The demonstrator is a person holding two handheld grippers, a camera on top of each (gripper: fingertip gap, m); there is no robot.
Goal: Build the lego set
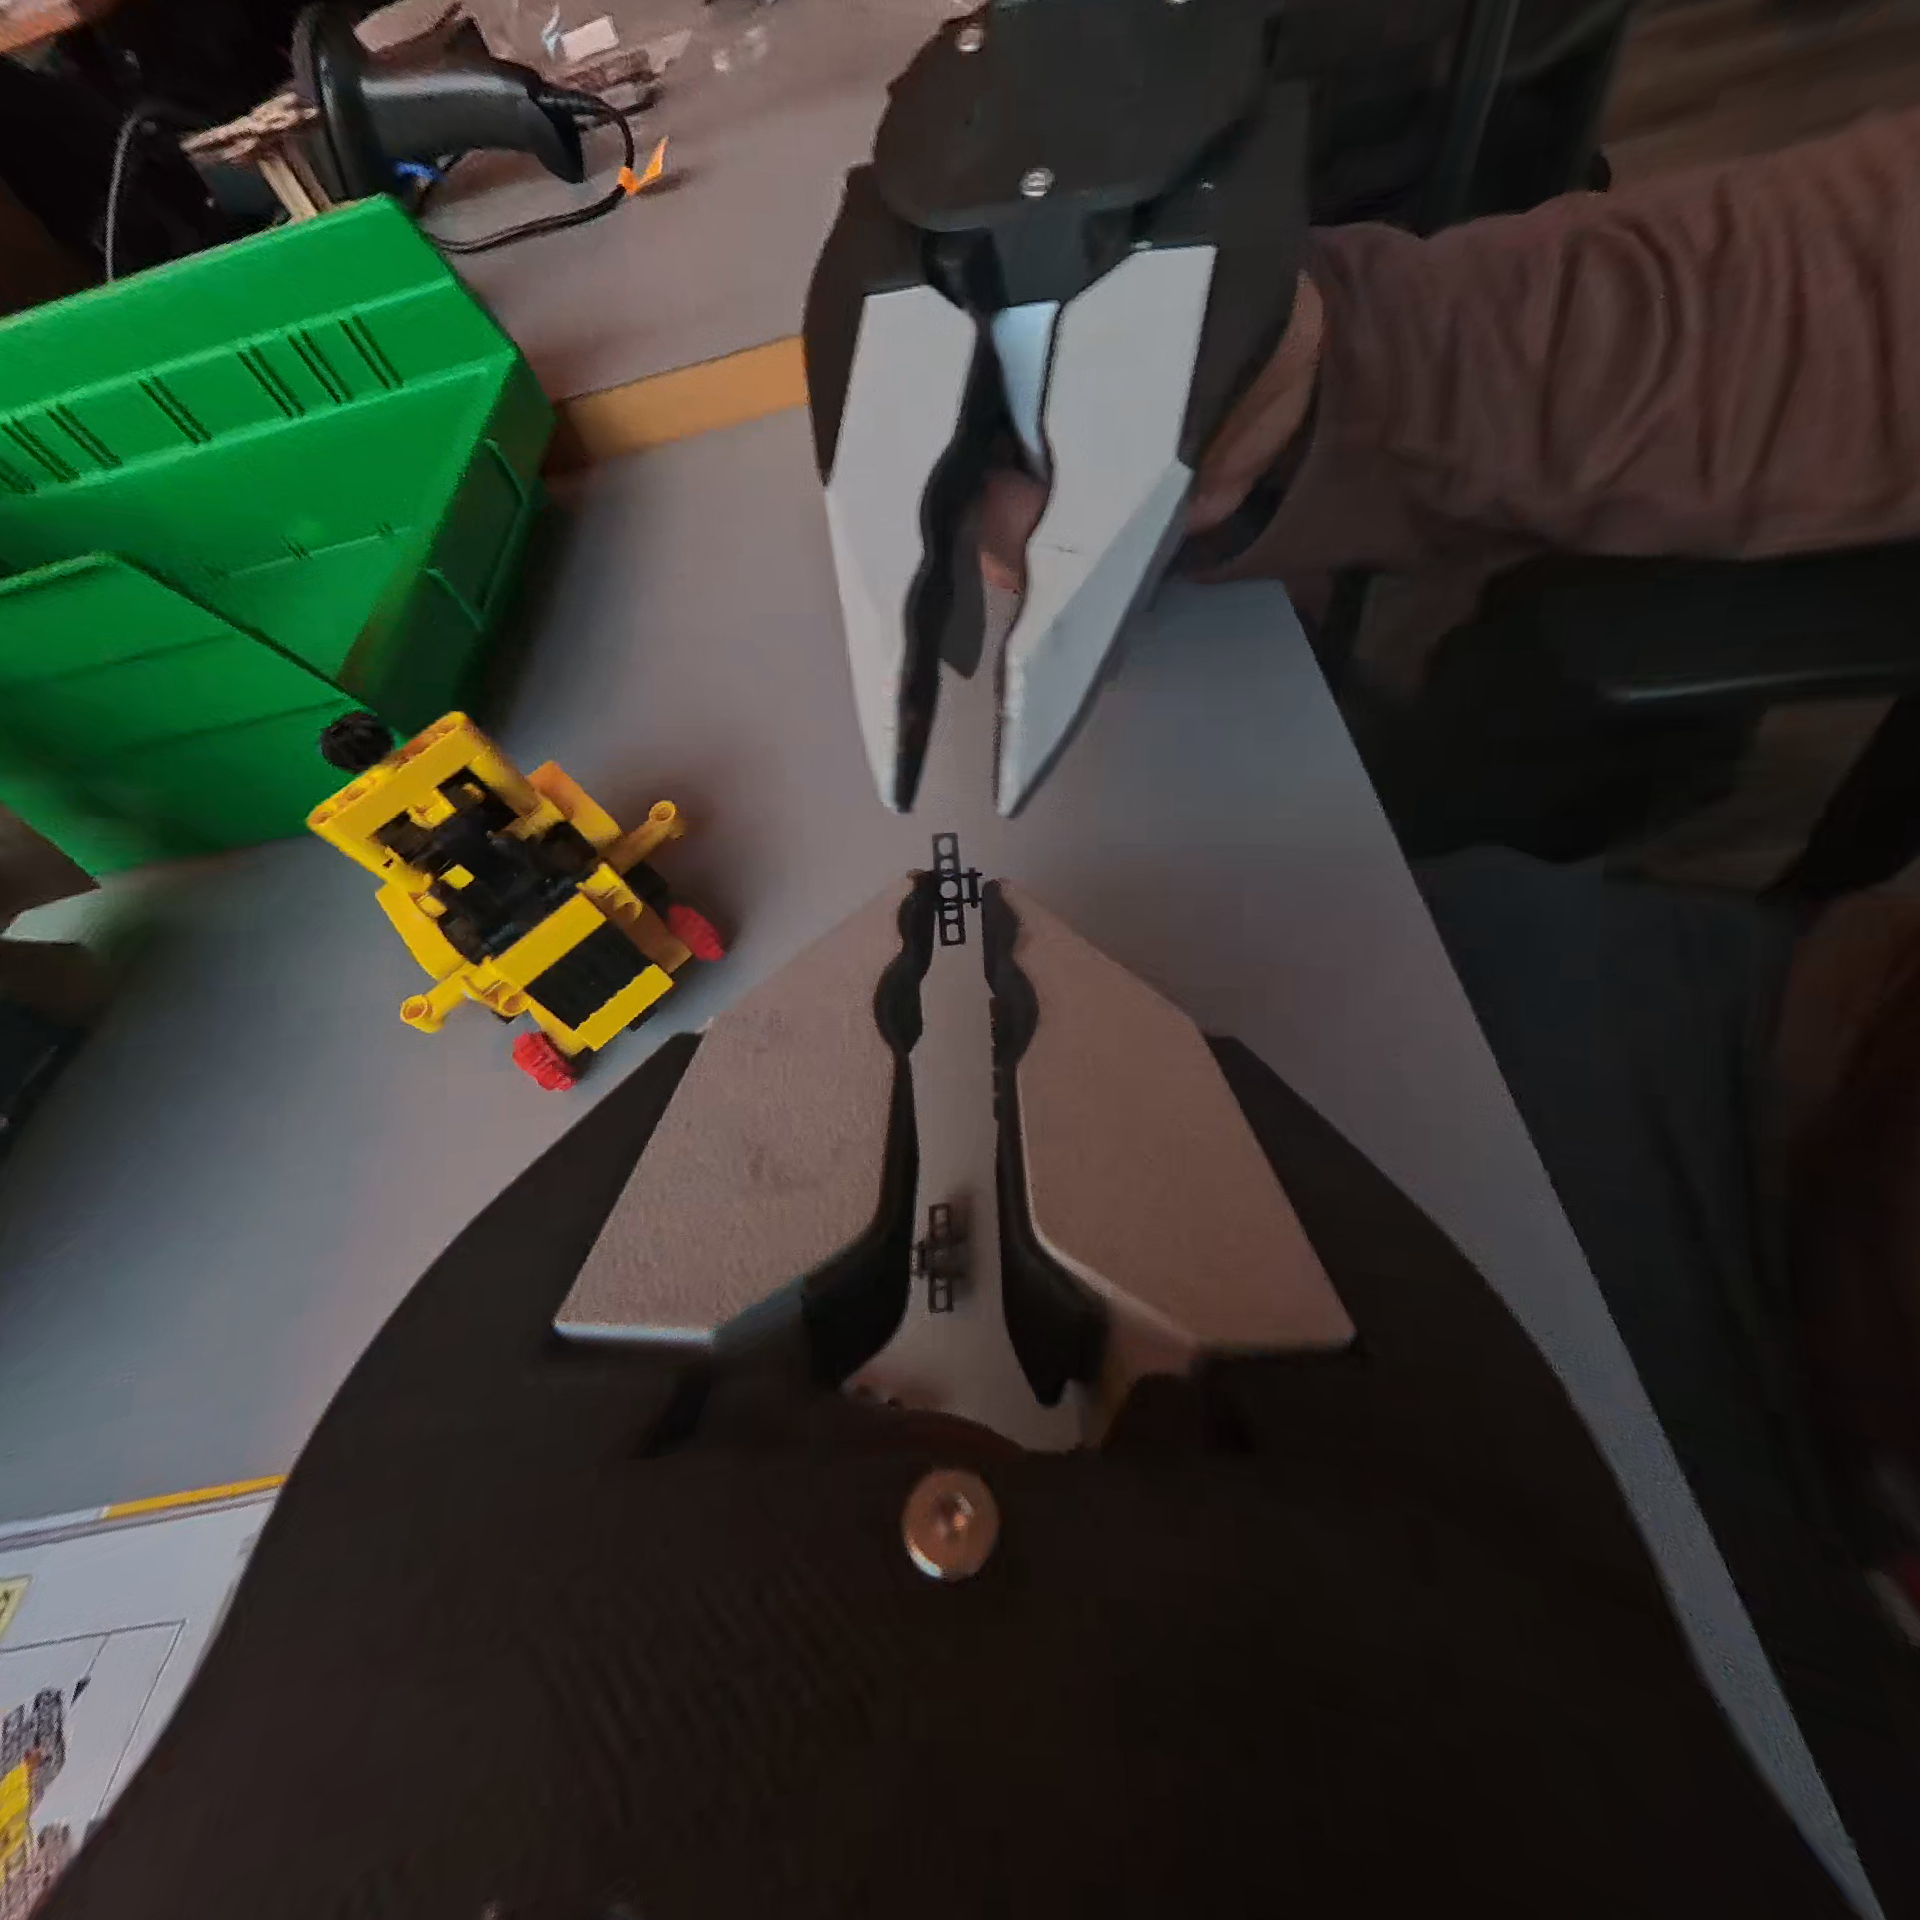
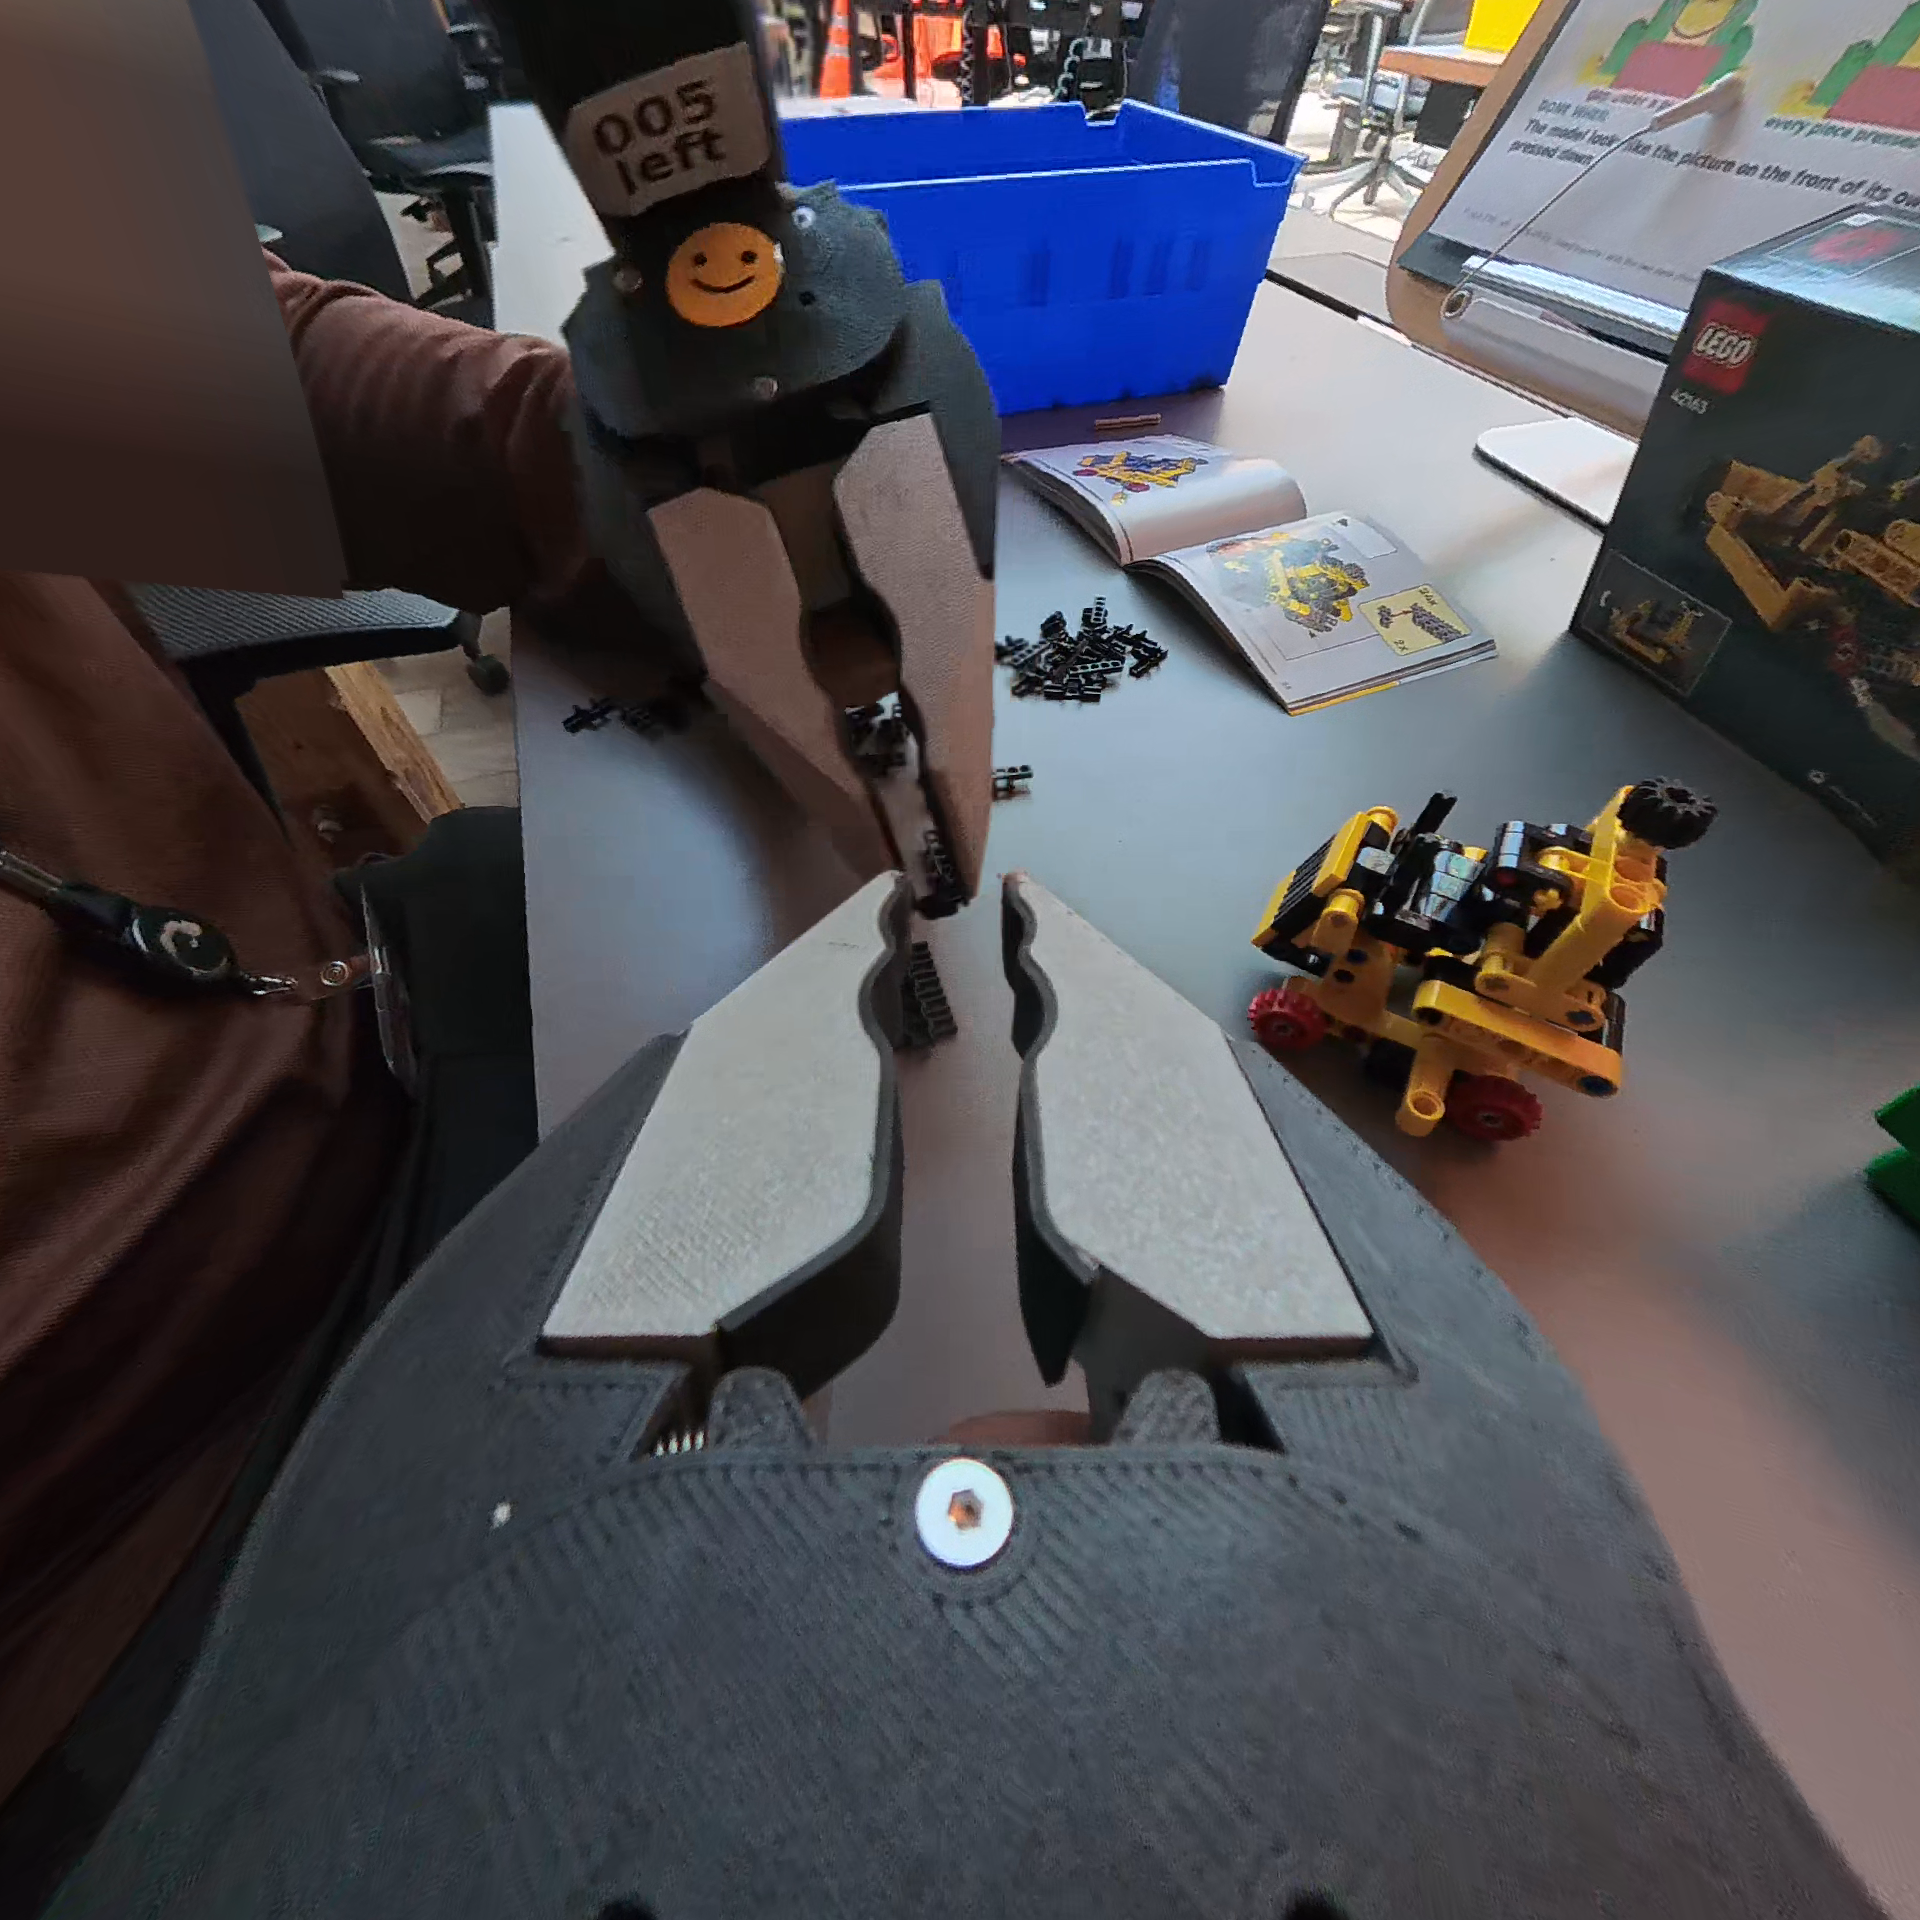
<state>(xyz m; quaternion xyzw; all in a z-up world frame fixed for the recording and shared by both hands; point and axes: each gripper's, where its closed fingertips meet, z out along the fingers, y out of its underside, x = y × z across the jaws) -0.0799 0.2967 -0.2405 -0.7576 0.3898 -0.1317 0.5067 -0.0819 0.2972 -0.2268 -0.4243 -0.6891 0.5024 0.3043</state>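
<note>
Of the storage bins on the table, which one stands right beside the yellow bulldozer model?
The green bin: the yellow bulldozer model sits at its front corner. The blue bin stands far back, behind the open instruction booklet.

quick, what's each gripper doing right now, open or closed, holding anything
Left gripper: closed on a small black lego piece at its fingertips.
Right gripper: open, nothing clamped; another black piece sits against one finger.

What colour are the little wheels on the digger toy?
Red. The wheels on the yellow and black model show best in the right wrist view.
</note>
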